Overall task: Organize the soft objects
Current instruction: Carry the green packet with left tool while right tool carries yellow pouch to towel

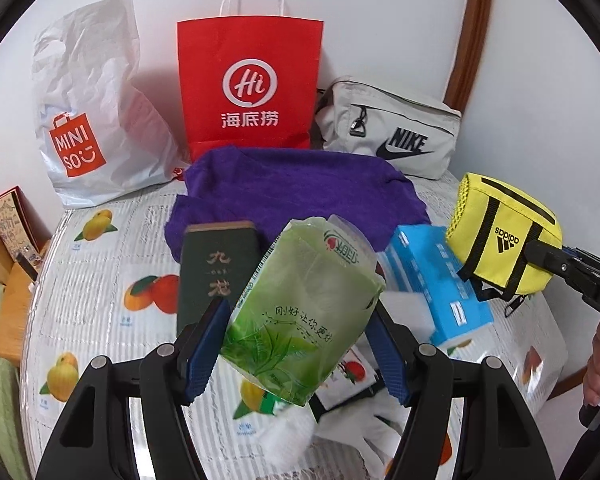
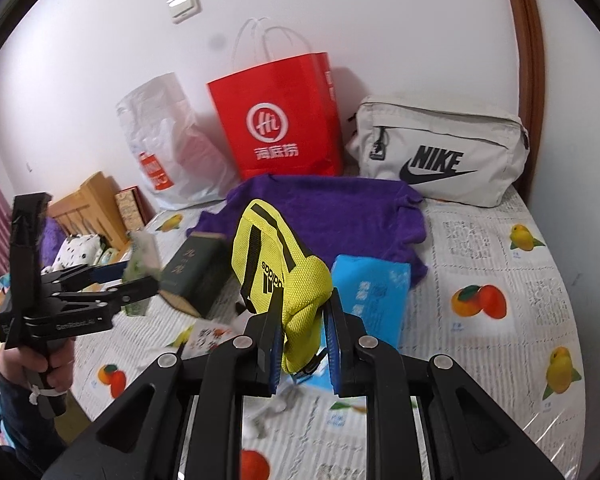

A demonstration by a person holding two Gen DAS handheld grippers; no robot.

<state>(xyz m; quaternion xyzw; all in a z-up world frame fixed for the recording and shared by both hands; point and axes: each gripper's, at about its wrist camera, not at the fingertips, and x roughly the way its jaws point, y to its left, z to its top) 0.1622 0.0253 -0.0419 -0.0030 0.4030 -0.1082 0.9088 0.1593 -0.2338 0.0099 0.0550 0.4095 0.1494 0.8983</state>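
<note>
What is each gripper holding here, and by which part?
The left gripper clamps the green tissue pack across its lower sides. The right gripper pinches the yellow Adidas pouch by its bunched end.

the green tissue pack (image 1: 300, 312) is a soft see-through plastic pack with a tea-leaf print and chinese text, tilted with its open crinkly top leaning away, up off the bed, in front of the purple cloth (image 1: 296, 192). the yellow adidas pouch (image 2: 284, 276) is mesh-textured with black straps and logo, scrunched at one end, also lifted, just right of the cloth's near edge. the cloth itself lies spread and rumpled, flat on the bed. the blue tissue pack (image 2: 374, 292) lies against the cloth's near right corner.
</note>
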